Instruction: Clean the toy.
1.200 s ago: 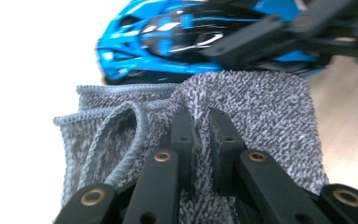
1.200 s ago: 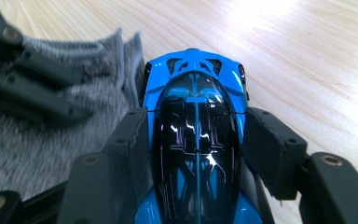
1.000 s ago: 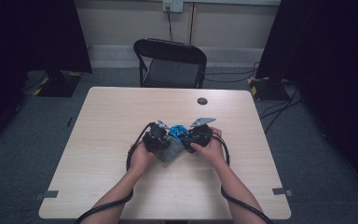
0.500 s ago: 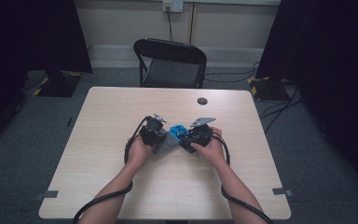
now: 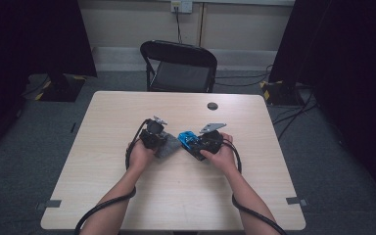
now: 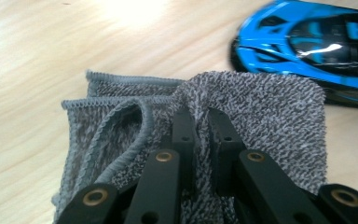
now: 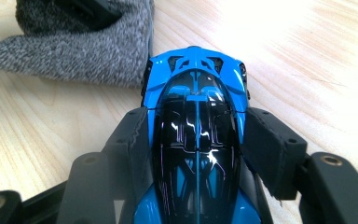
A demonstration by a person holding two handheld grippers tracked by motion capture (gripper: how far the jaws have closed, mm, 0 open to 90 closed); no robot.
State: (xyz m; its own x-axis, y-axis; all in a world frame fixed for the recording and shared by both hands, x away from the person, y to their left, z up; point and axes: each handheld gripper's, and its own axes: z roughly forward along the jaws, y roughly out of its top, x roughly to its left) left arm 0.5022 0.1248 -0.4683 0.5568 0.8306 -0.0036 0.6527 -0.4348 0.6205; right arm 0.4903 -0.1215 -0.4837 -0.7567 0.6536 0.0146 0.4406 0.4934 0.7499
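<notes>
Wood-grain desk (image 5: 103,196) carries everything at this moment, and the work sits near its middle. On the left side, the person's left hand (image 5: 139,155) holds the left gripper (image 5: 157,138), whose jaws are pinched together on a fold of the grey cloth (image 5: 169,147). In the left gripper view the left gripper (image 6: 201,125) has its two black jaws nearly meeting, with a ridge of the knitted grey cloth (image 6: 270,116) squeezed up between them; the cloth lies partly folded on the desk (image 6: 37,46), its hemmed edges doubled over on the near-left side. Just beyond the cloth's far-right corner sits the blue toy car (image 6: 307,46), very close to the cloth; whether they touch I cannot tell.

Further right in the high view, the blue toy car (image 5: 187,139) rests on the desk just beside the cloth, held by the right gripper (image 5: 196,146) in the person's right hand (image 5: 221,155). The right gripper view shows the right gripper (image 7: 196,140) clamped on the car's flanks, one padded jaw on each side of the glossy black cabin, with the blue toy car (image 7: 196,79) pointing away towards the grey cloth (image 7: 74,51). A small dark round disc (image 5: 212,105) lies well apart, near the desk's far edge, and a black folding chair (image 5: 178,66) stands behind the desk.
</notes>
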